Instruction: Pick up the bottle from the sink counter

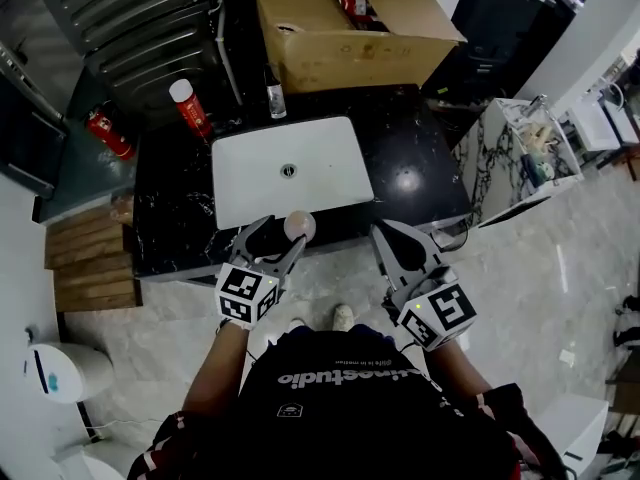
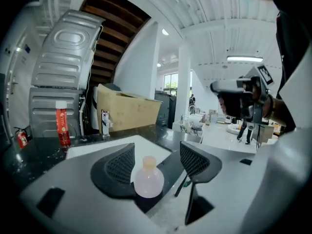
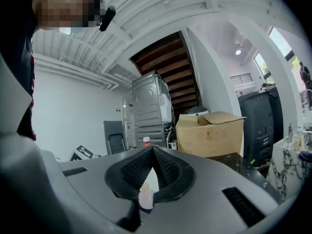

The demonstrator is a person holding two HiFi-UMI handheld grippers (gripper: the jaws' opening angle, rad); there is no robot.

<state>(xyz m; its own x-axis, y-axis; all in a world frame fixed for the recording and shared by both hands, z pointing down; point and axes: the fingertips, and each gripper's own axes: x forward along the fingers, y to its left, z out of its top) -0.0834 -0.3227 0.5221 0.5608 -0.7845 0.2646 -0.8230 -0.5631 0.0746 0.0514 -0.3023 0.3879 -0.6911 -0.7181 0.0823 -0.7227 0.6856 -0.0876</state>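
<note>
Small pink bottle (image 1: 299, 226) at the front edge of the sink counter (image 1: 170, 218), shown between the fingers of the left gripper (image 1: 283, 230).

Left gripper view: the left gripper (image 2: 157, 151) is shown released, its jaws spread wide. The bottle (image 2: 147, 178) is seen upright between them, close against the inner face of the left finger (image 2: 118, 165) and clear of the right finger (image 2: 196, 160). No squeeze is applied by the pads. Whether the left finger actually touches the bottle cannot be told.

Right gripper view: the right gripper (image 3: 152, 148) is shown clenched, its fingertips met and nothing held. The bottle (image 3: 146, 199) is glimpsed only through the gap below the tips, well beyond them.

Head view: the right gripper (image 1: 388, 236) is held off the counter's front edge, apart from the bottle. Beyond the left fingertips lie the white sink (image 1: 250, 183), the tap (image 1: 273, 93), a red container (image 1: 187, 105) and a cardboard box (image 1: 340, 28).

Progress, as judged: the approach is done and the bottle is straddled, but no grasp is made. The closing of the left jaws on the bottle and the lift off the counter are left.
</note>
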